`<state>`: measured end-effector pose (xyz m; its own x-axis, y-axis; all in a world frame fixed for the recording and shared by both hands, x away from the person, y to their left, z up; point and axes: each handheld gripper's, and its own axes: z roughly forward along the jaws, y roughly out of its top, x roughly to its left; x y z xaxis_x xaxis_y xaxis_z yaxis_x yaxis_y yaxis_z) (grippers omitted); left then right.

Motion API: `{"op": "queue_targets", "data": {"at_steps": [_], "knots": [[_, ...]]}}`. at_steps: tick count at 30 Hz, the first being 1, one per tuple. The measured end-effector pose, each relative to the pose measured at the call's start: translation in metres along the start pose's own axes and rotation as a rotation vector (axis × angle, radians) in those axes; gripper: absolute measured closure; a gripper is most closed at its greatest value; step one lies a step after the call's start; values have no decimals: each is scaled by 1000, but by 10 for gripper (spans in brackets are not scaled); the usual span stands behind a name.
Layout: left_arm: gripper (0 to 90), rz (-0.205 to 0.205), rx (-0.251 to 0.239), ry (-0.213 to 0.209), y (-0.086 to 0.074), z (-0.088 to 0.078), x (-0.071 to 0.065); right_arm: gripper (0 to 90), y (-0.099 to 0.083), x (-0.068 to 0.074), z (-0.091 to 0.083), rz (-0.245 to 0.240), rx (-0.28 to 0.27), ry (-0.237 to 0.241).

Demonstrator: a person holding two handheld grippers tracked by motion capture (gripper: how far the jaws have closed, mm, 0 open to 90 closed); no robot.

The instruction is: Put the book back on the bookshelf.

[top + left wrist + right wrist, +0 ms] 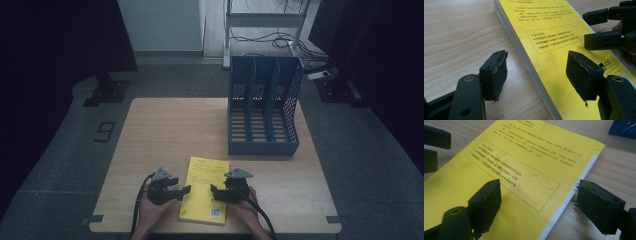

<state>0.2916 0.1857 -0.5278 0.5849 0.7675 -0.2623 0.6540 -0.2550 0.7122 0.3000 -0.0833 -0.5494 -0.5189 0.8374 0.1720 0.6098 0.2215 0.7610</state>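
Note:
A yellow book (204, 196) lies flat on the wooden table (165, 135) near its front edge, back cover up with black print. My left gripper (183, 191) is open at the book's left edge; in the left gripper view its jaws straddle the page edge of the yellow book (554, 42). My right gripper (215, 192) is open at the right edge; in the right gripper view its jaws straddle the white-striped side of the yellow book (519, 172). Neither holds anything. The left gripper view also shows the right gripper (599, 27) across the cover.
A blue three-slot file rack (263, 107) stands upright at the back right of the table, open side toward me; its corner (624, 127) shows in the right gripper view. Bare tabletop lies left of the book and behind it. Dark floor surrounds the table.

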Motion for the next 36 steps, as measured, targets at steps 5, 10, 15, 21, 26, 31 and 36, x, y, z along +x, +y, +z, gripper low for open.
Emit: {"op": "queue_targets", "data": {"at_steps": [5, 10, 15, 21, 26, 31, 36], "knots": [[333, 3, 3, -11, 0, 3, -4, 190, -1, 1, 0, 0, -11, -4], [332, 10, 9, -19, 0, 7, -8, 185, -2, 1, 1, 2, -14, -4], [330, 15, 18, -22, 0, 9, -11, 183, -2, 1, 1, 2, -18, -3], [328, 22, 28, -29, -1, 13, -14, 177, -4, 1, 1, 9, -29, -6], [323, 26, 41, -28, -1, 15, -15, 176, -4, 1, 1, 15, -30, -4], [317, 25, 41, -26, -1, 16, -16, 176, -4, 1, 1, 15, -30, -5], [314, 20, 46, -27, -2, 17, -15, 177, -4, 1, 1, 18, -30, -5]]}}
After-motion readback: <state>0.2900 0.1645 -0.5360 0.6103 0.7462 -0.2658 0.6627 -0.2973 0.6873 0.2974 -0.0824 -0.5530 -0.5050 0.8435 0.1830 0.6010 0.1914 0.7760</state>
